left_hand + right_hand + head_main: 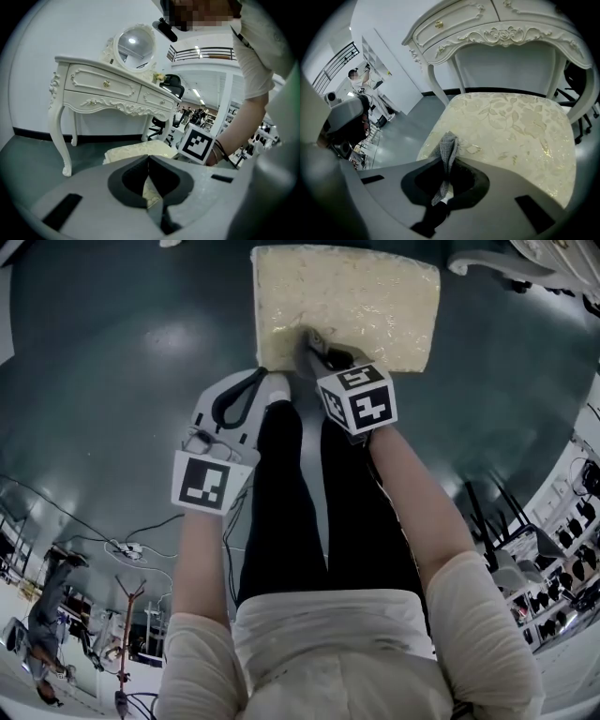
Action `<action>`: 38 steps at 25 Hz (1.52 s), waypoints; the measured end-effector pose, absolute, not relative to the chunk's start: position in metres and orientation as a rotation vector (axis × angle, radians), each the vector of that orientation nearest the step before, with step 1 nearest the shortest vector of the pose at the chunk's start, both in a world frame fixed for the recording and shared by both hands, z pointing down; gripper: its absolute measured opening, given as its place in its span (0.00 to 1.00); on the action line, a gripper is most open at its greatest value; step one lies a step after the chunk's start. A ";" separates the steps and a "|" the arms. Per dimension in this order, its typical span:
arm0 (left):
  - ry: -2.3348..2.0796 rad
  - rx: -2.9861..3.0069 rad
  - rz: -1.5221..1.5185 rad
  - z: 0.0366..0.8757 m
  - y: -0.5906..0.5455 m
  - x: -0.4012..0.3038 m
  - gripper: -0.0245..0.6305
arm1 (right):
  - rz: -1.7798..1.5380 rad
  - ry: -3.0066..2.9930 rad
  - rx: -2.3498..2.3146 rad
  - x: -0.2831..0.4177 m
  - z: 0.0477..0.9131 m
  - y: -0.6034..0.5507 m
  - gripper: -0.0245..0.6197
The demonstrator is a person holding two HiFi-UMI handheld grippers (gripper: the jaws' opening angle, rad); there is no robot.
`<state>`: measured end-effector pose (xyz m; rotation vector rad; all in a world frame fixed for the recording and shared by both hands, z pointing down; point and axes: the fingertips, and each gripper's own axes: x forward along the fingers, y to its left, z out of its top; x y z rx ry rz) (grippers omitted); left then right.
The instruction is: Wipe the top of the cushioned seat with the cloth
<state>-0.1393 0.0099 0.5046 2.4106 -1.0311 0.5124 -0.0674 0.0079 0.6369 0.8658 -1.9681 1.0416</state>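
right tongs (451,165): closed on the grey cloth (448,146), which is pinched by a narrow fold between the jaws; its free end stands out past the tips, at the near left corner of the cushioned seat (520,126)

left tongs (149,161): jaws brought together with nothing gripped; in the head view they are held just beside the right tongs, at the seat's near edge, and no part in the wipe is judged to be needed from them

the seat's pale patterned top is shown bare and almost wholly unwiped, so the step in hand is taken to be the opening stroke

only a small tuft of cloth is presented to the fabric; the tongs are best lowered and tilted so that more cloth is laid flat and the hard tips are not dragged across the weave

light, even pressure is advised, since the fold is thin and could be pulled out of the jaws by a heavy drag

overlapping bands are suggested, drawn from this corner across to the far edge

the far edge lies close under the white carved desk (501,28), so each stroke is best stopped short of its apron and legs

the grey floor (122,352) surrounds the seat
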 end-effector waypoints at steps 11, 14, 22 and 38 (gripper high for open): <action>-0.970 2.467 0.532 0.506 0.006 -0.080 0.04 | 1.056 -1.956 0.911 -0.005 0.640 0.014 0.08; -0.962 2.477 0.541 0.505 0.003 -0.067 0.04 | 1.054 -1.956 0.920 0.010 0.639 0.013 0.08; -0.936 2.503 0.566 0.508 -0.006 -0.031 0.04 | 1.062 -1.945 0.947 0.060 0.641 0.010 0.08; -0.867 2.550 0.593 0.518 -0.006 0.050 0.04 | 1.111 -1.897 1.038 0.151 0.650 0.019 0.08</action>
